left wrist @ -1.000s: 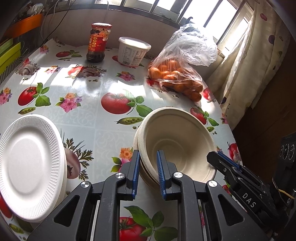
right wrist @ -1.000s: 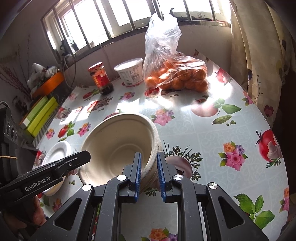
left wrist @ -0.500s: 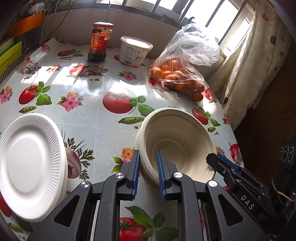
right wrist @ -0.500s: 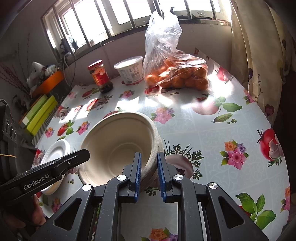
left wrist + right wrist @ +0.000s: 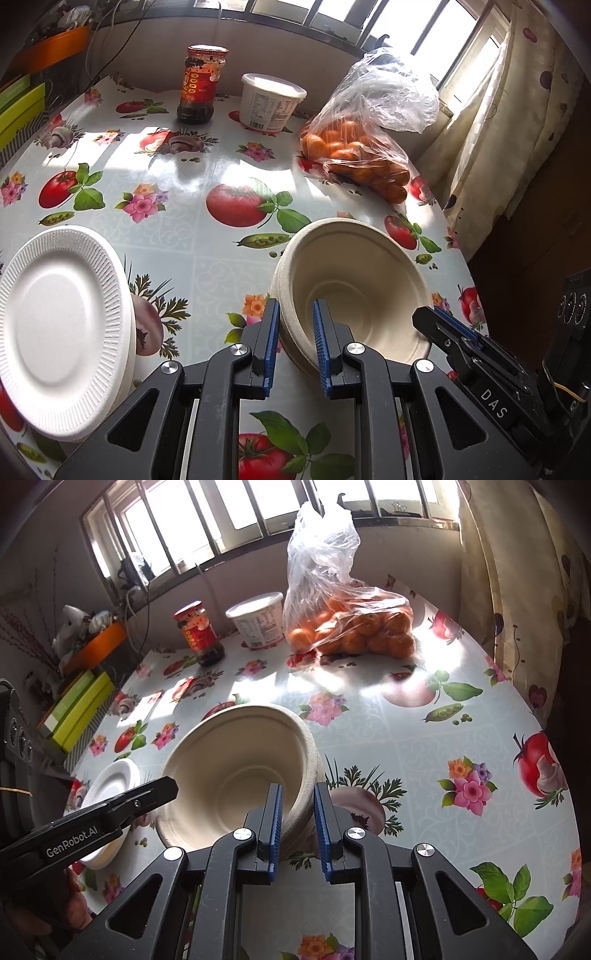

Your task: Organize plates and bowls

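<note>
The beige bowl stack (image 5: 354, 291) sits low and centre in both wrist views, tilted with its opening facing the cameras, and gripped at opposite rims by the two claws. In the left wrist view the left claw (image 5: 293, 347) is clenched on the near-left rim: the wall of the stack runs between the blue pads, the rim at 12 o'clock from the claw and the hollow of the bowl opening toward 1 o'clock. The right claw (image 5: 439, 325) enters that same view from 4 o'clock and bites the far rim. In the right wrist view the right claw (image 5: 297, 823) is likewise clenched on the bowl stack (image 5: 236, 775), with the rim edge straight ahead at 12 o'clock and the bowl's hollow spreading toward 10 o'clock; the left claw (image 5: 162, 788) reaches in from 8 o'clock onto the opposite rim. The layered edges suggest several nested bowls, though the exact count cannot be read. A stack of white plates (image 5: 59, 328) lies flat on the bench (image 5: 207, 266) at 9 o'clock from the left claw, well apart from the bowls. At the far side of the bench, toward 12 o'clock, stand a red-labelled jar (image 5: 201, 85), a white tub (image 5: 271, 101) just beside it, and a clear bag of oranges (image 5: 358, 147) further toward 1 o'clock.
</note>
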{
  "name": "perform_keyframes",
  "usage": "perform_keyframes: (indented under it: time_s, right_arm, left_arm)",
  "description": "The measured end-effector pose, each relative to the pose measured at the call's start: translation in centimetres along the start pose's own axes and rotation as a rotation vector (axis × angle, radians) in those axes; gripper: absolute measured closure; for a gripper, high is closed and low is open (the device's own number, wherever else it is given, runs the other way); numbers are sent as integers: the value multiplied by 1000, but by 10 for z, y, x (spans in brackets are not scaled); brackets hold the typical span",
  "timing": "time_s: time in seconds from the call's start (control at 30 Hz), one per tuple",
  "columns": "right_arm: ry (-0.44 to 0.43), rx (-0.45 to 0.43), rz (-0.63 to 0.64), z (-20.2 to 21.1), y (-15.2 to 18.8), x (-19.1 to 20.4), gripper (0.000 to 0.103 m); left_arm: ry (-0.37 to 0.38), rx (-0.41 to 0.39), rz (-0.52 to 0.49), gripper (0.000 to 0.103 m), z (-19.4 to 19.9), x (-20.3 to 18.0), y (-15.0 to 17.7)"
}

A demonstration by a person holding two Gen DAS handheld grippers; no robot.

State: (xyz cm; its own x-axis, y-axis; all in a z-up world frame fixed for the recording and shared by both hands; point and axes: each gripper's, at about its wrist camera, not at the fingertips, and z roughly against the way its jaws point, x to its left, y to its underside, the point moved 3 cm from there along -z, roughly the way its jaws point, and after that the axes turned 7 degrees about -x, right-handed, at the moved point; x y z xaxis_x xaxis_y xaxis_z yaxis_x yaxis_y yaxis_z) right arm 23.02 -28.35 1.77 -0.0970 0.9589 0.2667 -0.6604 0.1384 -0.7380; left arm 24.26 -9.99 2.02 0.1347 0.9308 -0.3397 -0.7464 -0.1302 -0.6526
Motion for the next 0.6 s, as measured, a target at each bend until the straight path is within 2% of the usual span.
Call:
perform_keyframes:
  time_s: [0.2,0.6]
  right_arm:
    - [0,2,-1,-1,2,-1,84]
    - [1,0,-6,-2,3,-2,69]
  left_arm:
    - [-1,5,5,84,-2,2,0]
    - [-19,5,5,80,-2,6,0]
